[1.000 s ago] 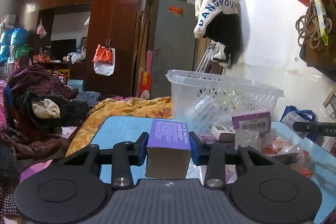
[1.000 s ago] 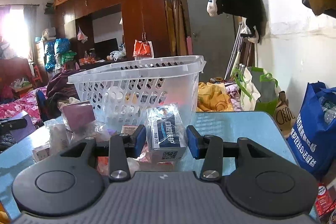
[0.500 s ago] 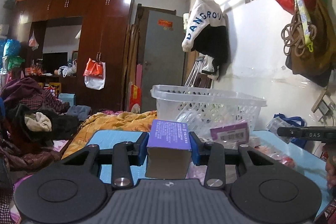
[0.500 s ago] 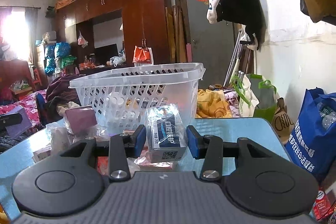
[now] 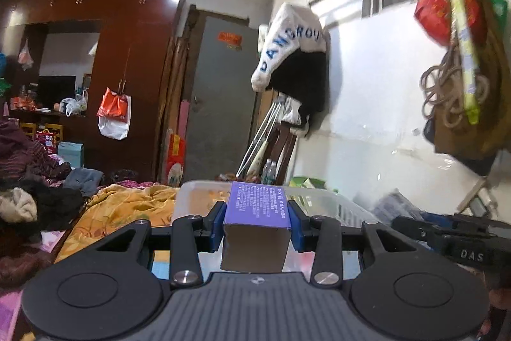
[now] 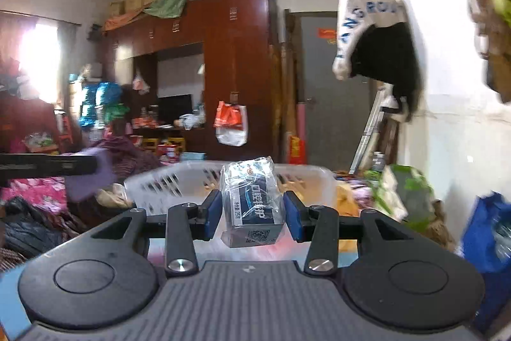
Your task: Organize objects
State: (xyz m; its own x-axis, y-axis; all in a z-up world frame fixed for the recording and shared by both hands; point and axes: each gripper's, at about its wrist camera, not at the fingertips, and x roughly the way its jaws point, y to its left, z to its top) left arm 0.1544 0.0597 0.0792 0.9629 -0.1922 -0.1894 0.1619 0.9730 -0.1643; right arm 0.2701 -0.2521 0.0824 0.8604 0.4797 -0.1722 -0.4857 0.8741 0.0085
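**Both boxes up, level with the basket rim**

Lifted since a second ago: both hand-held grippers higher, white basket (image 5: 322, 206) sunk low in each view, clutter on the blue counter (image 6: 346, 251) mostly out of sight behind the gripper bodies.

Left hand-held gripper (image 5: 257, 224) clamped tight on purple box (image 5: 258, 214), blue pads flat against both side faces, printed purple face up, grey end toward the camera. Carried in the air, right in front of the basket's near rim.

Right hand-held gripper (image 6: 253, 218) narrowed on a plastic-wrapped blue box (image 6: 252, 206), wrapper crinkling out between the pads, QR code on the near face. Off the counter too, with the basket (image 6: 179, 184) straight behind it.

Black bar of the right tool poking in at lower right of the left view; left tool and its purple load visible at far left of the right view, blurred. Orange bedding beyond the counter, dark wardrobe and grey door at the back.
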